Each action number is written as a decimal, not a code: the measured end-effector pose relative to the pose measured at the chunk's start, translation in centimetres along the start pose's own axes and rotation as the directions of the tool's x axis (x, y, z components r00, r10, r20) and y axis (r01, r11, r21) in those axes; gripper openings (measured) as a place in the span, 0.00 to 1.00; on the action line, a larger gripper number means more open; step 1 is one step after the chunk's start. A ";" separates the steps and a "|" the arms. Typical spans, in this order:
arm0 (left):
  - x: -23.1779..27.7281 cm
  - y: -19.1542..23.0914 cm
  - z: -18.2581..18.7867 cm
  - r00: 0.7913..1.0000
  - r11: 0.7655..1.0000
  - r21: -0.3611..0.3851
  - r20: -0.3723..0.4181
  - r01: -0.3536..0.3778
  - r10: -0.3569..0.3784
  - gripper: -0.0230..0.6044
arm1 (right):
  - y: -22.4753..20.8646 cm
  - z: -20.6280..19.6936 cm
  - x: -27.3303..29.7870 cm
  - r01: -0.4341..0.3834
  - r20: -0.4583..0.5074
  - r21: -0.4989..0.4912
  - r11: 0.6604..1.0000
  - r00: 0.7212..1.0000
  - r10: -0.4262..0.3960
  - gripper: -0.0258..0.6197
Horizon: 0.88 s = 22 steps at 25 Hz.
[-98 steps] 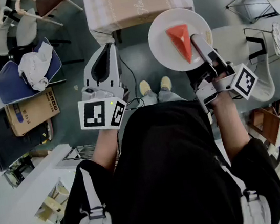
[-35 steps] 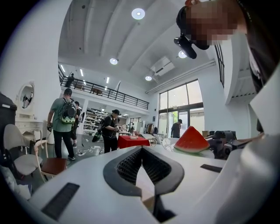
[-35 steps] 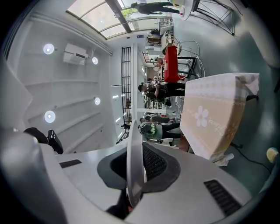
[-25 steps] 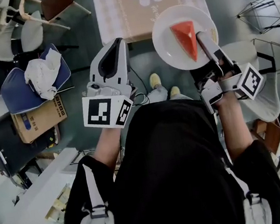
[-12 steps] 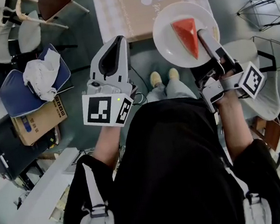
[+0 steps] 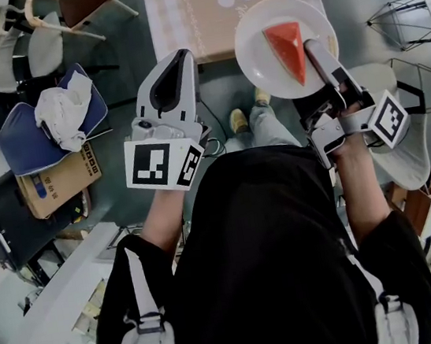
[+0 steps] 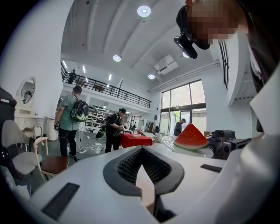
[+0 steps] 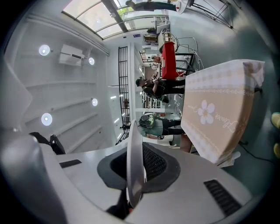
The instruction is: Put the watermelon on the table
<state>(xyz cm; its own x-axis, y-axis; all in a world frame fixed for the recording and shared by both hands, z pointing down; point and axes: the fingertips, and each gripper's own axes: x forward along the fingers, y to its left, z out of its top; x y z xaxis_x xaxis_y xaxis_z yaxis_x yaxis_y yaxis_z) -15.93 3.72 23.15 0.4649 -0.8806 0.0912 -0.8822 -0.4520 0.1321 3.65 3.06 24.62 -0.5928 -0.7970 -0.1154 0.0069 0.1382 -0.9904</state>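
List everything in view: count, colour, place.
watermelon slice: 1, red, on the plate
plate: 1, white, at the table's near right corner in the head view
table: 1, beige checked cloth with a flower, top centre
cushion: 1, blue, left
cloth: 1, white, on the cushion
cardboard box: 1, brown, on the floor, left
left tongs: 1, white, shut, empty
right tongs: 1, white, shut on the plate's rim
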 end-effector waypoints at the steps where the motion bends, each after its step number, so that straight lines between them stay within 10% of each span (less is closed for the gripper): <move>1: 0.0 -0.1 0.1 1.000 1.000 0.000 0.003 -0.002 0.002 0.05 | 0.0 0.1 0.0 0.000 -0.002 0.000 1.000 1.000 0.000 0.08; 22: 8.3 -2.8 1.9 1.000 1.000 0.022 0.003 0.014 -0.014 0.05 | -0.3 8.3 1.7 -0.008 -0.002 0.005 1.000 1.000 0.008 0.08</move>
<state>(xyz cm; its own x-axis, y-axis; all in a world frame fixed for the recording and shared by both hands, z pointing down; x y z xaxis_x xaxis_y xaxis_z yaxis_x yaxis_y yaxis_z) -9.71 -2.61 21.66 0.4772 -0.8746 0.0858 -0.8769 -0.4676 0.1116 9.29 -3.19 24.13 -0.5946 -0.7945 -0.1232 0.0159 0.1415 -0.9898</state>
